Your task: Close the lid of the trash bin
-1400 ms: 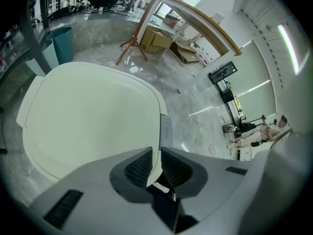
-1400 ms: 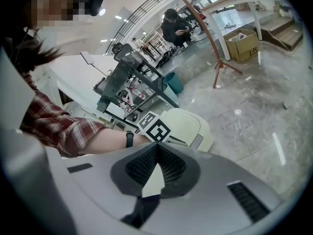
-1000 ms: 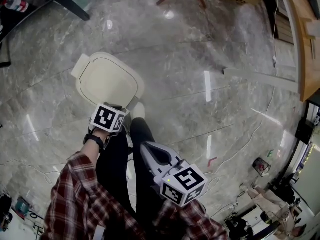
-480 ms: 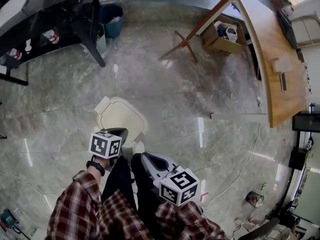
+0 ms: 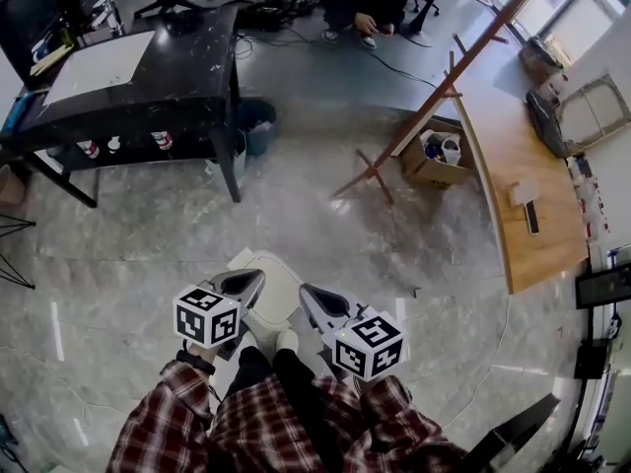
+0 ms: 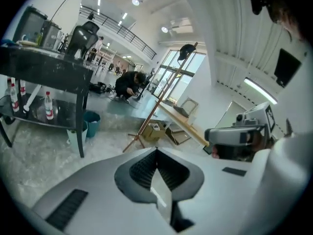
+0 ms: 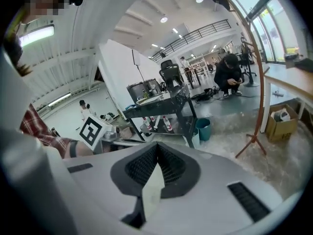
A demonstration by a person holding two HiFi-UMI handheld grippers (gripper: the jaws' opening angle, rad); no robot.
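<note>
Grippers first: our left gripper is pinched shut with nothing in it, and our right gripper is pinched shut and empty too. We hold both up in front of us, and they point far out across the room, not down. The trash bin sits on the floor near our shoes, low down between the two grippers. Its cream lid looks flat from above, so we think it is already down. The bin shows more by the left gripper, so that one seems nearer. If the lid needs one more push, we would tip the left gripper down, because the bin is under it, not ahead of it.
</note>
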